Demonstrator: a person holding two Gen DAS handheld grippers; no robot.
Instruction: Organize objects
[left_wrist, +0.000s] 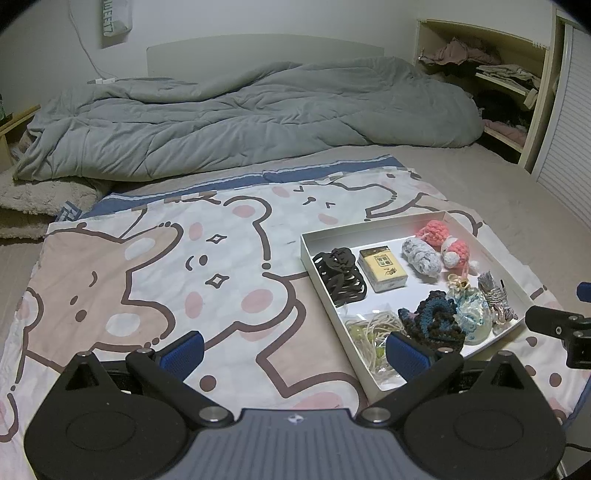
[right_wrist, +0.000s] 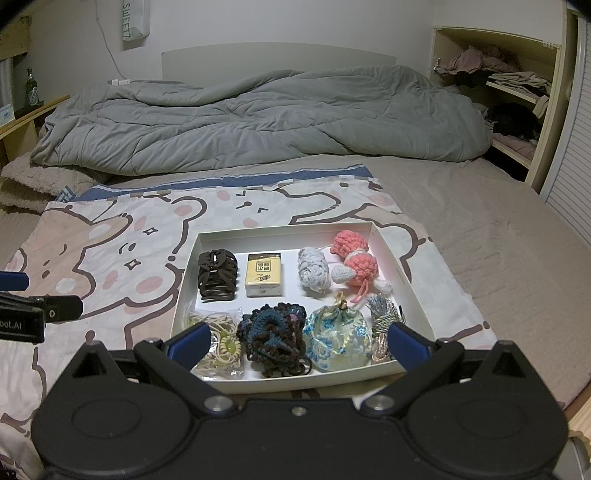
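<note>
A white tray (right_wrist: 402, 280) lies on a cartoon-bear cloth (right_wrist: 110, 258). In it are a dark hair claw (right_wrist: 217, 275), a yellow tissue pack (right_wrist: 264, 274), a grey crochet piece (right_wrist: 314, 271), a pink crochet toy (right_wrist: 356, 260), a bag of hair ties (right_wrist: 221, 347), a dark blue crochet piece (right_wrist: 273, 336), a floral pouch (right_wrist: 338, 341) and a twisted cord (right_wrist: 384, 321). My right gripper (right_wrist: 297, 345) is open and empty over the tray's near edge. My left gripper (left_wrist: 295, 350) is open and empty over the cloth, left of the tray (left_wrist: 328, 284).
A rumpled grey duvet (right_wrist: 258, 118) lies at the far end of the bed. A shelf with clothes (right_wrist: 517, 92) stands at the right. A bottle (right_wrist: 31, 88) stands on a low shelf at the left. The other gripper's tip (left_wrist: 554, 325) shows at the right.
</note>
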